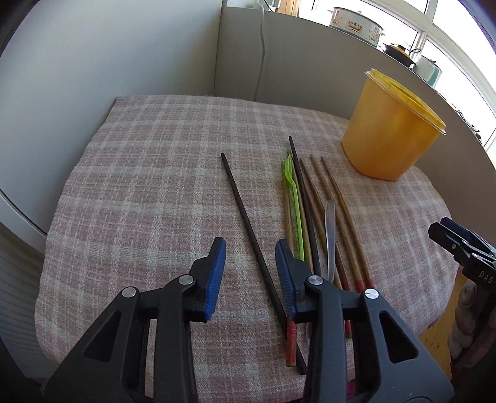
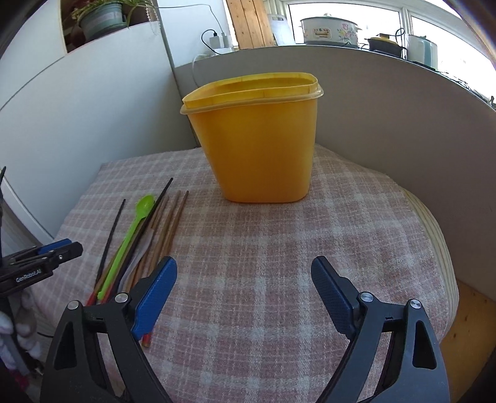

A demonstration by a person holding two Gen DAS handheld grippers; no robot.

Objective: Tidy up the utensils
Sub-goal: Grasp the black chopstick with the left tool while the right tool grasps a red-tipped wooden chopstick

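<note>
A yellow plastic container (image 1: 392,127) stands upright at the far right of the plaid cloth; it also shows in the right wrist view (image 2: 257,139). Several utensils lie side by side on the cloth: a lone black chopstick (image 1: 248,226), a green plastic spoon (image 1: 293,201), brown chopsticks with red ends (image 1: 338,217) and a clear spoon (image 1: 330,229). The same bundle lies at the left in the right wrist view (image 2: 145,235). My left gripper (image 1: 250,248) is open, its jaws either side of the black chopstick. My right gripper (image 2: 244,263) is open and empty, in front of the container.
The plaid cloth (image 1: 139,186) covers a small rounded table. White panels (image 1: 93,62) wall in the back and left; a grey partition (image 2: 403,117) stands behind the container. A wooden surface (image 2: 465,325) lies lower right. Cookers (image 2: 328,28) sit on the sill.
</note>
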